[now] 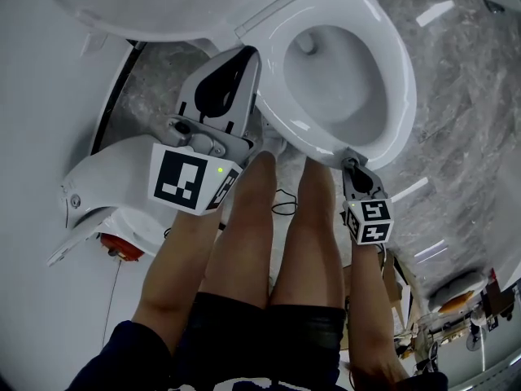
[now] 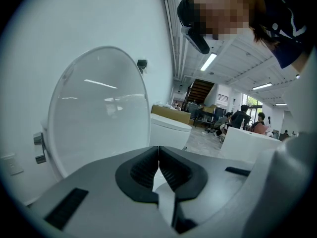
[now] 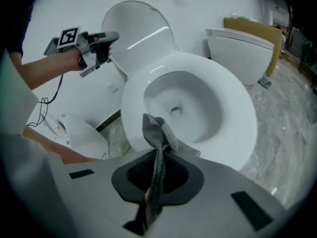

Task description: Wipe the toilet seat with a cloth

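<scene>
head view: left gripper [image 1: 232, 72] hovers at 9 o'clock of the toilet seat [image 1: 391, 63], right gripper [image 1: 356, 165] at 6 o'clock | left gripper view: jaws pressed together, empty, raised lid [image 2: 99, 113] ahead | right gripper view: jaws pinch the grey cloth [image 3: 157, 133], loose end at the seat's 6 o'clock rim; likely light and limp, so grip it bunched.

In the right gripper view I lose the lower end of the cloth [image 3: 159, 135] where it runs down between the jaws of the right gripper [image 3: 157, 170]. That gripper's body also hides the near edge of the toilet seat [image 3: 240, 128]. In the head view I cannot find the cloth, and the lid [image 1: 163, 6] is cut off by the top edge.
</scene>
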